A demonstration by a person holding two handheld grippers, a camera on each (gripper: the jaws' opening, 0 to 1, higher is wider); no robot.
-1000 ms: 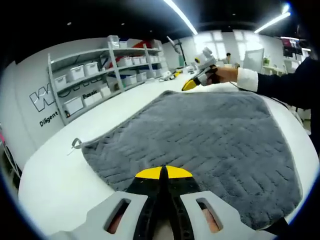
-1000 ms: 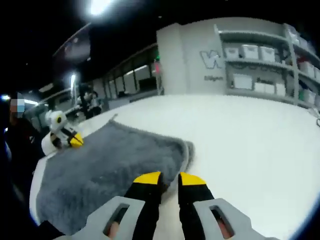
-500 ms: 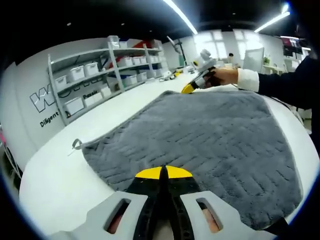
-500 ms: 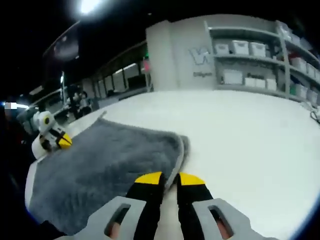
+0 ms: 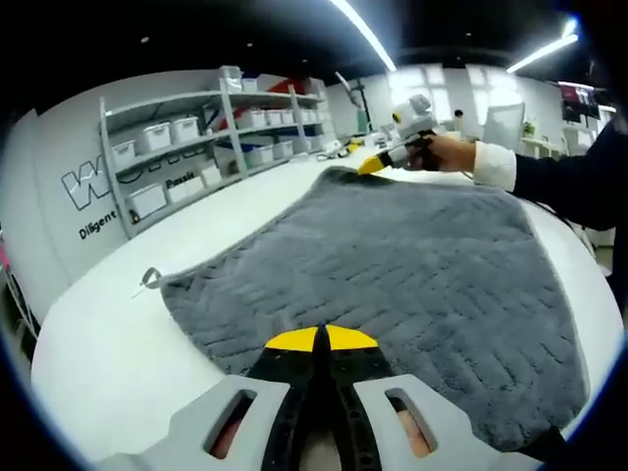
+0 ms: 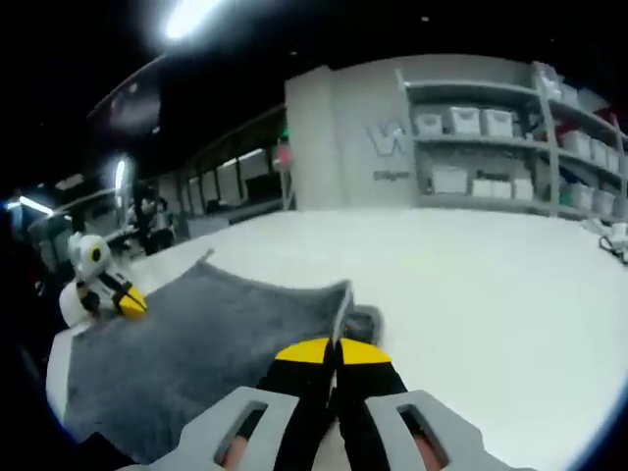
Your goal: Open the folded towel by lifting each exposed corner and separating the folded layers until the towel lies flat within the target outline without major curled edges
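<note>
White bench [image 5: 108,363] carries grey towel [image 5: 392,265]. Left tongs [image 5: 320,340] clamped on near hem; right tongs [image 6: 334,350] clamped on corner at 12 o'clock. Advice: lift together, pull taut, lay flat.

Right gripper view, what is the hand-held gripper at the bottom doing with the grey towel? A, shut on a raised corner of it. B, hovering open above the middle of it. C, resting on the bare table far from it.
A: the right hand-held gripper has its yellow tips closed together on a lifted corner of the grey towel, which rises off the white table there.
</note>
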